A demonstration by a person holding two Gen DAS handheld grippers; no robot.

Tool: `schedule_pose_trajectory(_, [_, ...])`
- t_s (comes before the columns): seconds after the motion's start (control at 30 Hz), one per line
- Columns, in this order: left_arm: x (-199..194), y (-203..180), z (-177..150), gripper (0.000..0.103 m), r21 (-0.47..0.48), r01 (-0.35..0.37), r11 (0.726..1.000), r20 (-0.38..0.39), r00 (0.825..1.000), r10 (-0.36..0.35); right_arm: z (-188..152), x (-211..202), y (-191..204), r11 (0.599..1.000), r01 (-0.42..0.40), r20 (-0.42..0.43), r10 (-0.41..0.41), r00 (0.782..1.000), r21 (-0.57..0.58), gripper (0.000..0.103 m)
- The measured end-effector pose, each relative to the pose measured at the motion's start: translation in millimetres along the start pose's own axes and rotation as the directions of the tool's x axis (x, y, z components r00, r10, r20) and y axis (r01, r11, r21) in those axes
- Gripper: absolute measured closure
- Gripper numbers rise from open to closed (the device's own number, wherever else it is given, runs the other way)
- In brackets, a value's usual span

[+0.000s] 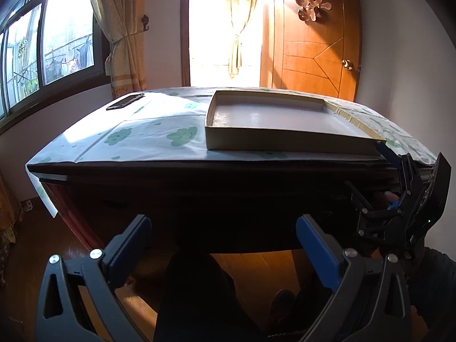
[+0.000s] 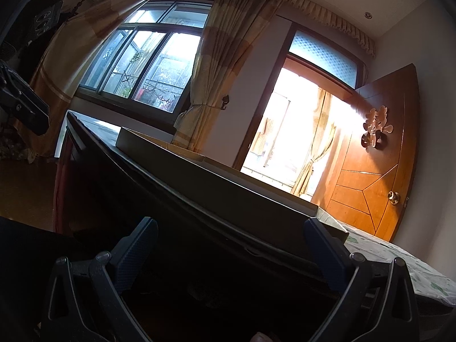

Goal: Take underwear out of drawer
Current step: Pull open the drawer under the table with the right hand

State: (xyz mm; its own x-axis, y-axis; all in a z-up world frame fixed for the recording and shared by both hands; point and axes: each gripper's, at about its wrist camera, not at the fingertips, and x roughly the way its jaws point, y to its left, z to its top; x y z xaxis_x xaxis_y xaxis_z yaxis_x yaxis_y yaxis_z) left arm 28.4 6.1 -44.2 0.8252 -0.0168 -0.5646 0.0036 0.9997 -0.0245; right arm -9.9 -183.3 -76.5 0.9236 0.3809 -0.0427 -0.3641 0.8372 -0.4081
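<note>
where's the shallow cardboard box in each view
Left wrist: the box lies on the table top, centre right, seen from above, its pale inside bare.
Right wrist: the box runs as a dark side wall from centre left down to lower right, seen from below its rim, inside hidden.
Shared landmark: the wooden door with its gold ornament, behind the box in both.
</note>
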Motion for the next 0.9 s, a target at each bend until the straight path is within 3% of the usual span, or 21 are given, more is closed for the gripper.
schedule_pose_trajectory(0.4, [2, -6, -2, 0.000, 0.003, -0.004, 1.000, -0.014, 1.000, 0.004, -2, 9, 3, 0.992, 0.014, -0.020, -0.017, 1.000, -0.124, 0.000])
schedule_pose_trajectory(0.9, [-3, -6, -4, 0.000, 0.005, 0.017, 1.000, -0.014, 1.000, -0.017, 6, -4, -1, 0.995, 0.037, -0.056, -0.042, 0.998, -0.093, 0.000])
